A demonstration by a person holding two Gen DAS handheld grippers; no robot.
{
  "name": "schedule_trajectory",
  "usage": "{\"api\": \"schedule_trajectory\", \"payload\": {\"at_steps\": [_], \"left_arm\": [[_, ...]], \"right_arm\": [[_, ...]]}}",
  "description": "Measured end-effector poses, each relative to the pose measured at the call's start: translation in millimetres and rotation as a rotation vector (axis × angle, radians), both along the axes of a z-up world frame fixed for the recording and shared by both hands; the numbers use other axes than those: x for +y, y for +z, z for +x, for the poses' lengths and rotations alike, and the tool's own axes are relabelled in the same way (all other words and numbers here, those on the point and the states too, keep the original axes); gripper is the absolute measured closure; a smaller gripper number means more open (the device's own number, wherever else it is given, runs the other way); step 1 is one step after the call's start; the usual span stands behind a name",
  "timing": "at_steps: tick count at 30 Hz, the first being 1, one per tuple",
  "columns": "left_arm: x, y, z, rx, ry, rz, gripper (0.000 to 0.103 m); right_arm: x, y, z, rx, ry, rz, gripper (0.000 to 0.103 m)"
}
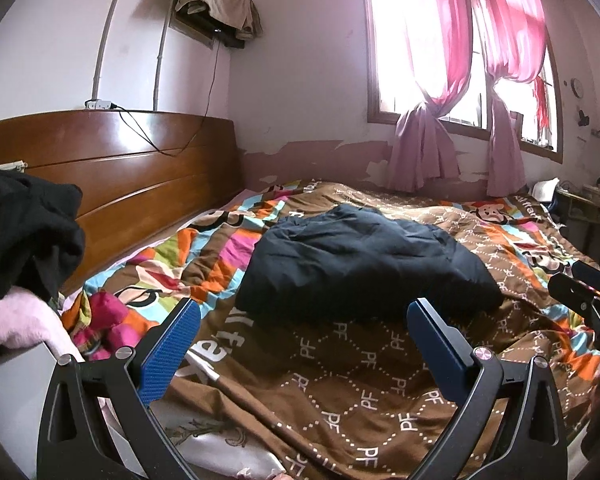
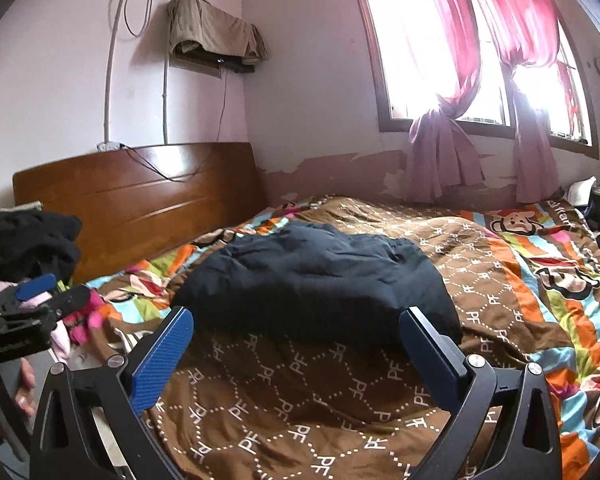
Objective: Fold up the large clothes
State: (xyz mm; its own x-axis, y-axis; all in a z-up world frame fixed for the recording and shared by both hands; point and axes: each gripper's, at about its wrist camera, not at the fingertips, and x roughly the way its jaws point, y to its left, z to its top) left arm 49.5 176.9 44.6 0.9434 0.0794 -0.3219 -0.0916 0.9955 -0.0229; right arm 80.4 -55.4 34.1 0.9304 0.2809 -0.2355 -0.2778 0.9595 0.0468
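Note:
A dark navy padded garment point(image 1: 360, 264) lies folded in a bulky bundle on the patterned brown quilt point(image 1: 360, 392); it also shows in the right wrist view point(image 2: 316, 280). My left gripper point(image 1: 304, 316) is open and empty, just short of the garment's near edge. My right gripper point(image 2: 296, 324) is open and empty, also at the near edge. The left gripper's body shows at the left of the right wrist view point(image 2: 40, 300). The right gripper's body shows at the right edge of the left wrist view point(image 1: 588, 292).
A pile of black and pink clothes point(image 1: 24, 248) sits at the left by the wooden headboard point(image 1: 140, 184). A pink crumpled cloth point(image 1: 108, 320) lies on the quilt. Window with pink curtains point(image 1: 440, 80) is behind the bed. A small table point(image 1: 584, 208) stands far right.

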Motion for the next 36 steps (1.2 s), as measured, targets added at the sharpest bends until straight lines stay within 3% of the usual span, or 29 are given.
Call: {"api": "schedule_trajectory", "payload": {"at_steps": [19,36], "left_arm": [[4,-38,7,0.082,0.02,0.003,0.002],[5,-44,8,0.089,0.026,0.006,0.002]], "right_arm": [[3,-41,11,0.1,-0.014,-0.042,0.0],[3,-47,14,0.12,-0.014,-0.039,0.0]]}}
